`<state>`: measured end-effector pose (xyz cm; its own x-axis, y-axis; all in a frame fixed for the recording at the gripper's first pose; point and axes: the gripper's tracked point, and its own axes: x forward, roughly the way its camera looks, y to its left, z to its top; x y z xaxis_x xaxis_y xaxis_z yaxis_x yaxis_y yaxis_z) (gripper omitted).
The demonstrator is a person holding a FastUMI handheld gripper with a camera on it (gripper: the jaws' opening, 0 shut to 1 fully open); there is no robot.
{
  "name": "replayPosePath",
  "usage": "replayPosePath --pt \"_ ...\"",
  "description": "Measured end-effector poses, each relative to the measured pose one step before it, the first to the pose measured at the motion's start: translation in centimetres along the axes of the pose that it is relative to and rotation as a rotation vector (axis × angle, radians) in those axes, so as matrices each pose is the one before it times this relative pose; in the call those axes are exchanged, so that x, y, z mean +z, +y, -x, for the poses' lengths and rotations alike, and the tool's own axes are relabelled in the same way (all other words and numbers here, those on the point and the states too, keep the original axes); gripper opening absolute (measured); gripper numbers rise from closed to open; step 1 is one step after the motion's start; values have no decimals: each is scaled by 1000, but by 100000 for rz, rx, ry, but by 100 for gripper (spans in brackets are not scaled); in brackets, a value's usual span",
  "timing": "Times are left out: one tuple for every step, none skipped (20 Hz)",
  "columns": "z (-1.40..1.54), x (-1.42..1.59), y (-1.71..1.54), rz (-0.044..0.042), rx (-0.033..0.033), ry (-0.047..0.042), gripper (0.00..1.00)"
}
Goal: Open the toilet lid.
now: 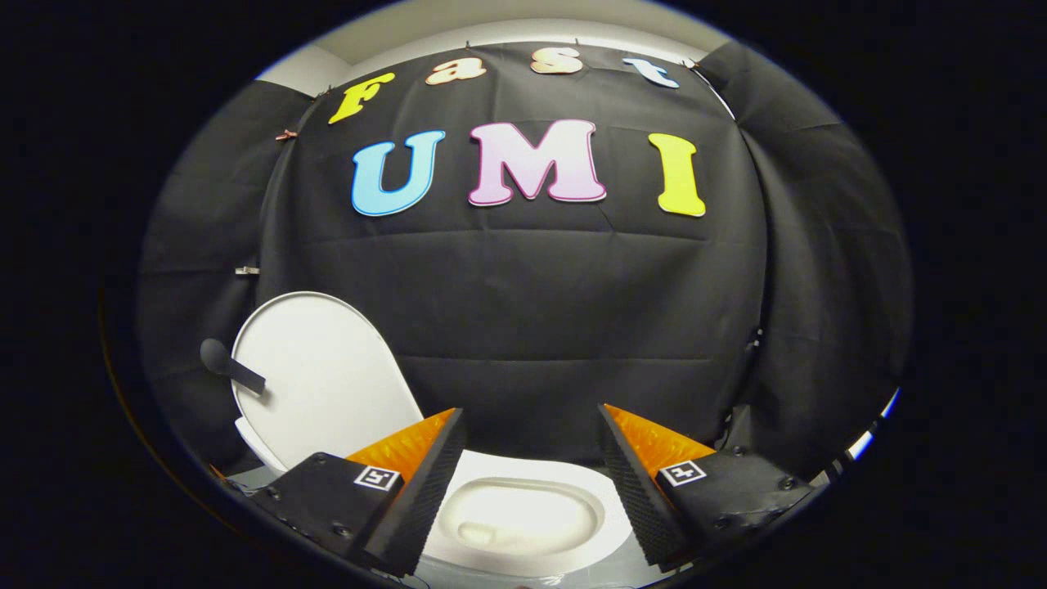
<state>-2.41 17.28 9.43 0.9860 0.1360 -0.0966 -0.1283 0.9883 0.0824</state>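
We look into a booth hung with black cloth (572,311): 1 wrinkled panel straight ahead and folded drapes on both sides, with a pale strip of wall or ceiling (491,29) above the cloth's top edge. Low down, a grey floor (630,564) shows around the fixture's base.

The white toilet (523,523) sits low and just ahead of us, its bowl opening lying between the 2 fingers. The seat rim is smooth and glossy, and the hollow of the bowl catches a soft glare. The toilet lid (323,380) is raised, standing upright at the bowl's rear-left edge and leaning toward the cloth; we see its broad, rounded, matte white face. A dark handle (231,366) with a round end sticks out from the lid's left edge.

The gripper (532,425) hovers above the bowl with its fingers spread wide apart, holding nothing and touching neither lid nor rim. Each finger carries 1 small square marker near its base.
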Motion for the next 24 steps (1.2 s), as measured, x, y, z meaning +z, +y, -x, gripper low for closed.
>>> replayPosePath --pt "-120 -496 -664 -878 345 547 99" --pt "-377 -647 -859 466 -787 561 99" --pt "-306 -678 -1034 909 -1683 1216 99" --pt "-333 -549 -582 157 -137 648 99" --pt "-210 -376 -702 -816 -514 -177 99" --pt "-256 -283 -537 -1036 -325 -384 99" --pt "-190 -493 -451 -488 -324 -139 99" --pt "-121 -643 166 -176 -421 -258 99" --pt "-199 -453 -1056 394 -402 94 99" --pt "-282 -438 -424 186 -689 230 99" --pt "10 -446 -478 -374 -521 340 99" --pt "-247 -117 -408 -242 -434 -487 99" --pt "105 -213 -424 -74 -923 -457 99" --pt "9 -28 -223 -562 -327 -647 99" --pt "132 -39 -159 -142 -505 -662 99" --pt "-106 54 -168 220 -646 -317 99" --pt "123 157 -92 75 -2 -924 99" --pt "91 176 -45 -113 -425 -424 99" --pt "91 97 -182 -98 -575 -703 99" --pt "109 137 -204 -184 -180 -773 99" --pt "21 114 -4 -323 -200 -676 99" --pt "46 88 164 -171 55 -628 99" --pt "135 -107 98 203 193 8 99" --pt "-15 -19 124 626 147 -213 99"
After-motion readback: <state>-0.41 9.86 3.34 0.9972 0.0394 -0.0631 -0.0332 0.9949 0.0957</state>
